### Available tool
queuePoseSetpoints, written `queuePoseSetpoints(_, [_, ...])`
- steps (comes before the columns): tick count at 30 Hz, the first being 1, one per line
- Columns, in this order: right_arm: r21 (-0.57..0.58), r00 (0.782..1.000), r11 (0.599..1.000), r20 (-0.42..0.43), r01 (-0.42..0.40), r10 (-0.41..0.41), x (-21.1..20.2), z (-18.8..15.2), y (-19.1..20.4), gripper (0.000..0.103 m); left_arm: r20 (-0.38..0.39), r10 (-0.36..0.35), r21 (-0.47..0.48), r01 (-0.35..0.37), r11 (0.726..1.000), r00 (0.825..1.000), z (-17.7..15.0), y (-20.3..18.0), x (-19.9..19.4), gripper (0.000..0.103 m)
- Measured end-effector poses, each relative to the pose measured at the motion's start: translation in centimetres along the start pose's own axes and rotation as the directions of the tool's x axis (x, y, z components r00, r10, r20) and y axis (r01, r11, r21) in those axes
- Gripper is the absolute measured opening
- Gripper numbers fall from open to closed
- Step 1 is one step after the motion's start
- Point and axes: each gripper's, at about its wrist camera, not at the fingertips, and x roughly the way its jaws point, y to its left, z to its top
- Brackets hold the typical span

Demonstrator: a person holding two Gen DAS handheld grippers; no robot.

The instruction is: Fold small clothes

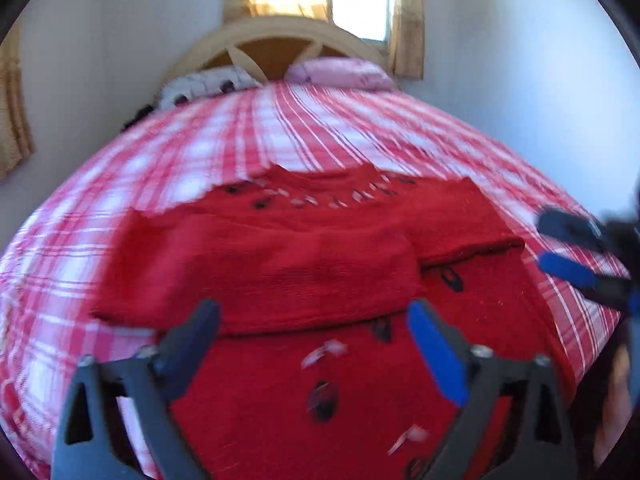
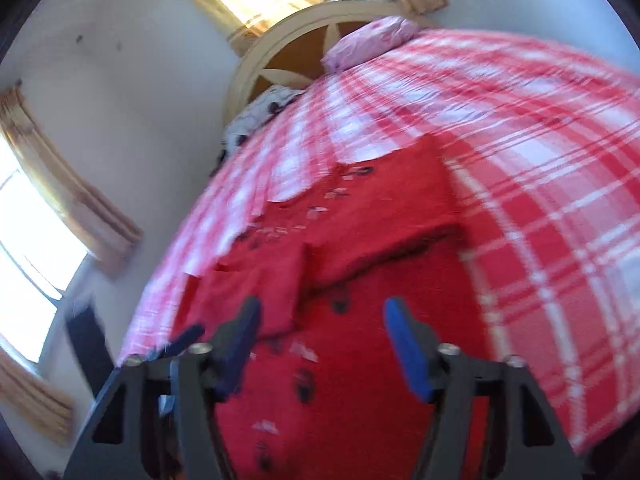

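A small red knit sweater (image 1: 280, 264) with black and white motifs lies flat on the bed, neck toward the headboard, both sleeves folded in across its chest. It also shows in the right wrist view (image 2: 360, 280). My left gripper (image 1: 314, 320) hovers open and empty above the sweater's lower body. My right gripper (image 2: 320, 320) is open and empty above the sweater's lower part; it also shows at the right edge of the left wrist view (image 1: 568, 244). Both views are motion-blurred.
The bed has a red and white plaid cover (image 1: 224, 148). A pink pillow (image 1: 340, 74), a spotted white pillow (image 1: 208, 86) and a curved wooden headboard (image 1: 276, 32) are at the far end. White walls and curtained windows (image 2: 36, 240) surround the bed.
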Motion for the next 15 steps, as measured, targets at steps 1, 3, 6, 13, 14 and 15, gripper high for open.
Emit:
queuePoseSetpoints(1, [-0.005,1.000,1.000,0.001,-0.030,0.030,0.6,0.4,0.4,0.074,0.027,0.017,-0.013,-0.016,1.000,0.999,-0.2,1.4,-1.3,0.100])
queuePoseSetpoints(3, [-0.054,0.999,0.998,-0.012,-0.033,0.032,2.5,0.9,1.4,0.074,0.045,0.051,-0.037,-0.049,0.998,0.998,-0.3,2.8,-2.2,0.100])
queuePoseSetpoints(6, [-0.076,0.997,0.997,-0.078,-0.008,0.002,6.3,0.9,2.0,0.074,0.047,0.115,-0.089,-0.111,0.990,0.992,-0.6,5.2,-3.0,0.100])
queuePoseSetpoints(13, [-0.185,0.981,0.976,-0.136,0.112,-0.138,12.2,-2.1,3.8,0.071,-0.005,0.178,-0.229,-0.174,0.958,0.984,-1.6,9.9,-2.4,0.100])
queuePoseSetpoints(14, [-0.225,0.978,0.964,-0.117,0.144,-0.173,12.3,-2.5,4.2,0.066,-0.007,0.179,-0.243,-0.175,0.954,0.984,-1.8,10.4,-2.4,0.100])
queuePoseSetpoints(15, [-0.280,0.971,0.944,-0.108,0.176,-0.214,12.7,-2.9,5.0,0.049,-0.008,0.182,-0.260,-0.177,0.949,0.983,-1.9,10.8,-2.5,0.100])
